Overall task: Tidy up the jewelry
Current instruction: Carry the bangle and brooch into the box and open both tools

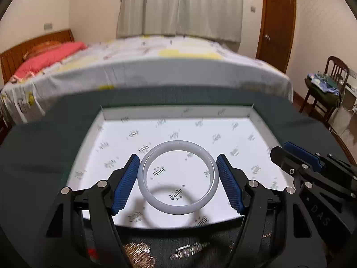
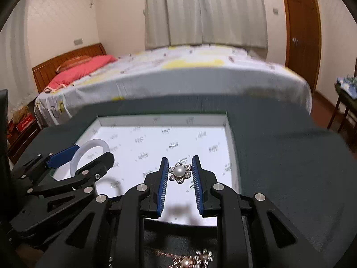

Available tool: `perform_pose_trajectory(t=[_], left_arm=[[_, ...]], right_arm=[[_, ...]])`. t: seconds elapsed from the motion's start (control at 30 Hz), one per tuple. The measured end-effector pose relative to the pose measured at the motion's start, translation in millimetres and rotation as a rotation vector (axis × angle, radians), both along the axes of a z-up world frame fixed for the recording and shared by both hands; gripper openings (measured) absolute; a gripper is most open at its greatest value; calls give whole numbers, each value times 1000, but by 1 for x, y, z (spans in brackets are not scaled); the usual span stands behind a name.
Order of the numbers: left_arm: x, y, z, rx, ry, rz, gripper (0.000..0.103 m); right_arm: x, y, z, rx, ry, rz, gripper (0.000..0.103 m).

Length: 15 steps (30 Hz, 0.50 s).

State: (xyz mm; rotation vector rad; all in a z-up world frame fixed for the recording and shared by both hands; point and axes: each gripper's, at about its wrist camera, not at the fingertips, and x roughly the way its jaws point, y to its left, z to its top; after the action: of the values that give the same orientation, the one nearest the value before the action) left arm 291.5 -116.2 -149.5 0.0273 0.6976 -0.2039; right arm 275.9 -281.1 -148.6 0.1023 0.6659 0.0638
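Left jaws: your left gripper (image 1: 178,178) has its jaws pressed on either side of the white bangle (image 1: 177,176), which hangs above the floor of the white box (image 1: 102,114) and throws a shadow under itself
Right jaws: your right gripper (image 2: 179,174) is clamped on the pearl brooch (image 2: 179,172), pinched near the tips over the same box
Slip risk: the bangle is smooth and round, held only at two opposite points; tilt or loosen and it may swing out and knock the box floor
Brooch risk: it is small and sits far forward between the jaws, so a twist could flick it onto the dark counter (image 2: 279,156)
Crowding: both grippers share one box, close together; they could bump
Bangle look: milky, translucent, glossy, unbroken
Brooch look: one pearl ringed by sparkling petals
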Motion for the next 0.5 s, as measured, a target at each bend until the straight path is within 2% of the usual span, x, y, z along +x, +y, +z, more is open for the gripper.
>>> perform_pose_trajectory(t=[0.23,0.5], left_arm=[[20,-8,-29,19,109,-17,69],[27,-6,-42,-11,174,-22,69]], right_arm=[[22,0,-29,5,114,5,23],[25,-1,-37,5,157,19,23]])
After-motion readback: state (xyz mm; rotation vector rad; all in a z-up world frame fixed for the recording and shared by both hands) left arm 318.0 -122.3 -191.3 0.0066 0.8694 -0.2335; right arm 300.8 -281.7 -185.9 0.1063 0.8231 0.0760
